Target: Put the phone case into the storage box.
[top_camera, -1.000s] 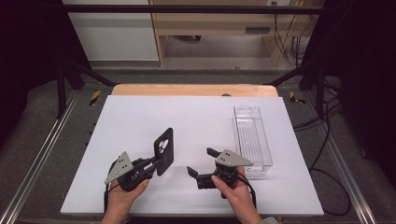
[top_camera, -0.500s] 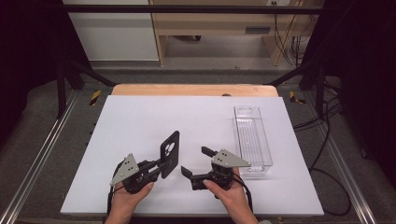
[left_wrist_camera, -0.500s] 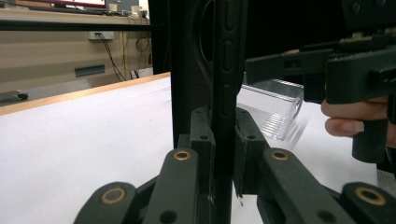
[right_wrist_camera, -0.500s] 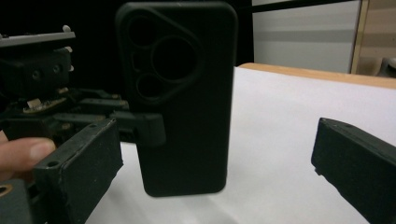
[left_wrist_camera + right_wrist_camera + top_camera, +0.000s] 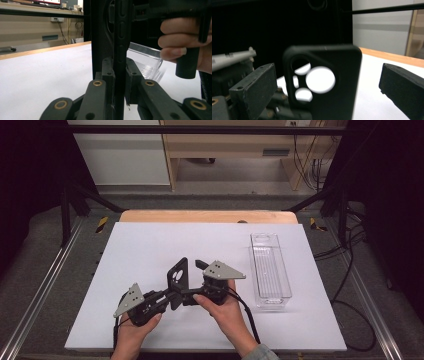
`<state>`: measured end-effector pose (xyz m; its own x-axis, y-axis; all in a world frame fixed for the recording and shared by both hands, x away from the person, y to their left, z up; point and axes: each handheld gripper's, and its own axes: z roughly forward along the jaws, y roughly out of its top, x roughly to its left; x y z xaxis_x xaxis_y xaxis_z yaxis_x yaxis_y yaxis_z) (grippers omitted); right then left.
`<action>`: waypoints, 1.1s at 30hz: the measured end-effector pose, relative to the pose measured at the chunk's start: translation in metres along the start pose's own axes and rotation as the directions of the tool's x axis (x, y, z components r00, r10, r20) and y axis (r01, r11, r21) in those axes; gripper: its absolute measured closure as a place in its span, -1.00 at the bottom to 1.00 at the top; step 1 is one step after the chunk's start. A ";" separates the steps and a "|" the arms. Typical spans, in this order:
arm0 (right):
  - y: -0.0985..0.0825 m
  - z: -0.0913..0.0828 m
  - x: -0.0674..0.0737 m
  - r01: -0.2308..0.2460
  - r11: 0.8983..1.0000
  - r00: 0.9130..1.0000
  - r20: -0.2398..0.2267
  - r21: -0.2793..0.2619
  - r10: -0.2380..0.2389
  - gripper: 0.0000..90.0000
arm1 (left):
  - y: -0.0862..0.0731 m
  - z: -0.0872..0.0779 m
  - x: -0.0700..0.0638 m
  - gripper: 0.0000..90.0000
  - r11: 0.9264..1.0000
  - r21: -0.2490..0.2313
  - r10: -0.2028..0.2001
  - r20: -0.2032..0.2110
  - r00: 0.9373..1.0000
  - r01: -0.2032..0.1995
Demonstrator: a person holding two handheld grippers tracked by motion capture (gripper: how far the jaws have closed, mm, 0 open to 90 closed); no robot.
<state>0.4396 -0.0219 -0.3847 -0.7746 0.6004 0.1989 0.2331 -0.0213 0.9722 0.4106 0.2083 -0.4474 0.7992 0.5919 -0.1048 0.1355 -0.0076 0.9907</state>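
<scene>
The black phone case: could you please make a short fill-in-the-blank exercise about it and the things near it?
1. The left gripper is shut on the black phone case, which stands ____ above the white table.
2. The case has round ____ for the camera lenses.
3. The right gripper has its jaws ____, one on each side of the case.
4. The clear plastic tray lies on the ____ side of the table in the high view.

Missing words: upright; holes; open; right

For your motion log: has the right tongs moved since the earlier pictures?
Yes. The right tongs has shifted left, away from the clear tray, towards the black phone case.
</scene>
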 end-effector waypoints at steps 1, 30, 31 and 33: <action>-0.001 0.001 0.001 -0.007 1.000 1.000 -0.008 -0.011 0.007 -0.95 | 0.000 0.000 0.000 0.80 1.000 0.000 -0.002 0.000 1.000 0.002; -0.013 0.005 0.002 -0.029 1.000 0.999 0.019 0.002 0.029 -0.95 | 0.001 0.009 -0.012 0.80 1.000 -0.011 -0.009 0.083 0.997 0.010; -0.012 0.005 0.002 -0.029 1.000 0.999 0.022 -0.002 0.029 -0.95 | 0.001 0.009 -0.013 0.80 1.000 -0.010 -0.008 0.083 0.996 0.009; -0.012 0.005 0.003 -0.022 1.000 1.000 0.021 -0.008 0.023 -0.95 | 0.001 0.009 -0.013 0.80 1.000 -0.010 -0.008 0.087 0.996 0.009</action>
<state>0.4369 -0.0160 -0.3962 -0.7565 0.6165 0.2181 0.2456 -0.0412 0.9685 0.4058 0.1929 -0.4457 0.8459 0.5197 -0.1198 0.1371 0.0053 0.9905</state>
